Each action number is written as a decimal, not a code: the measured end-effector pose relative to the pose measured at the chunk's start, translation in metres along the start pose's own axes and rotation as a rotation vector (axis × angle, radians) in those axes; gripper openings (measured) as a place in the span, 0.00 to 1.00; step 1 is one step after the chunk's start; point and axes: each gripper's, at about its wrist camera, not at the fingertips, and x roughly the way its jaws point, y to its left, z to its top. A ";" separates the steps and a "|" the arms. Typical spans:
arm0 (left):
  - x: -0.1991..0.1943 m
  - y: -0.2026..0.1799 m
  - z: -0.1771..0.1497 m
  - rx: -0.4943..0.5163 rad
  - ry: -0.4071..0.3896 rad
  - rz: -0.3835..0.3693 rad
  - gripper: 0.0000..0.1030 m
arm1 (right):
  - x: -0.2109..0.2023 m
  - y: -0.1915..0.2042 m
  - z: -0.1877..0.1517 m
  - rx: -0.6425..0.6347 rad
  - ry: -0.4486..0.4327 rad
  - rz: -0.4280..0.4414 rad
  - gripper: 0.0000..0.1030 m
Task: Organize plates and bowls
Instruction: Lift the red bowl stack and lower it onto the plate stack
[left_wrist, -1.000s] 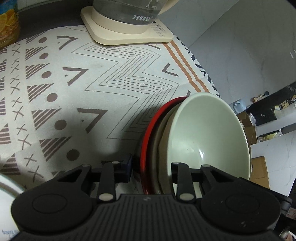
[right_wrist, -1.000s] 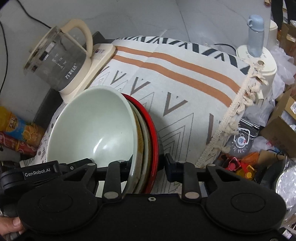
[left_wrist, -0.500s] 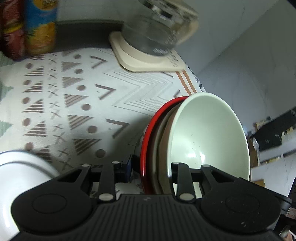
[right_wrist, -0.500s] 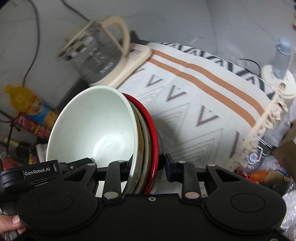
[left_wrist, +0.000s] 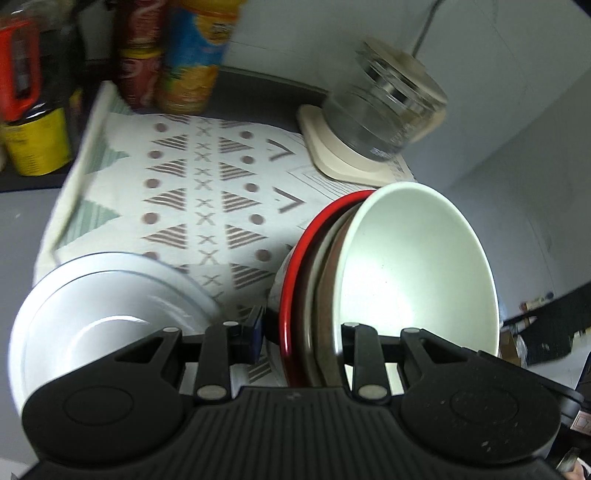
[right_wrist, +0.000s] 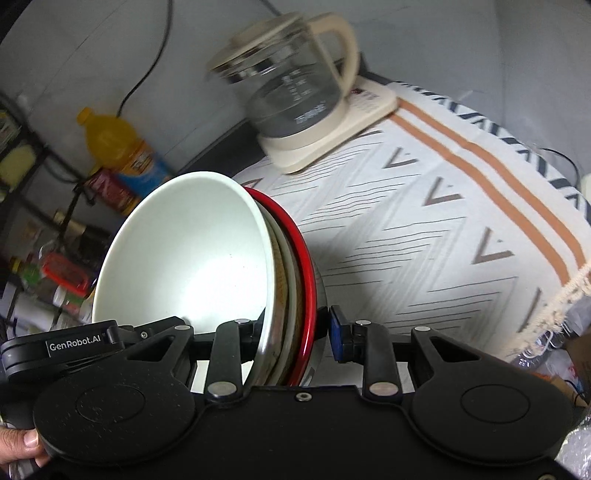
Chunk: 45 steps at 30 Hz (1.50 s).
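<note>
Jaws of both grippers, left (left_wrist: 301, 334) and right (right_wrist: 293, 328), staying clamped on the bowl stack (left_wrist: 373, 280); I'm lifting it off the counter (left_wrist: 207, 206), swinging away from the kettle (right_wrist: 291, 92) toward the white plate (left_wrist: 92, 317).

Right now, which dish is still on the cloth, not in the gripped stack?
The white plate, lying alone on the patterned cloth. The pale green bowl and red-rimmed plate are clamped by both grippers.
</note>
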 end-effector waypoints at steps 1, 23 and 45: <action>-0.004 0.004 -0.001 -0.011 -0.008 0.005 0.27 | 0.001 0.005 0.000 -0.013 0.006 0.009 0.28; -0.063 0.094 -0.025 -0.204 -0.094 0.115 0.27 | 0.029 0.095 -0.025 -0.213 0.123 0.130 0.27; -0.059 0.141 -0.042 -0.277 -0.029 0.157 0.27 | 0.063 0.123 -0.055 -0.286 0.244 0.113 0.27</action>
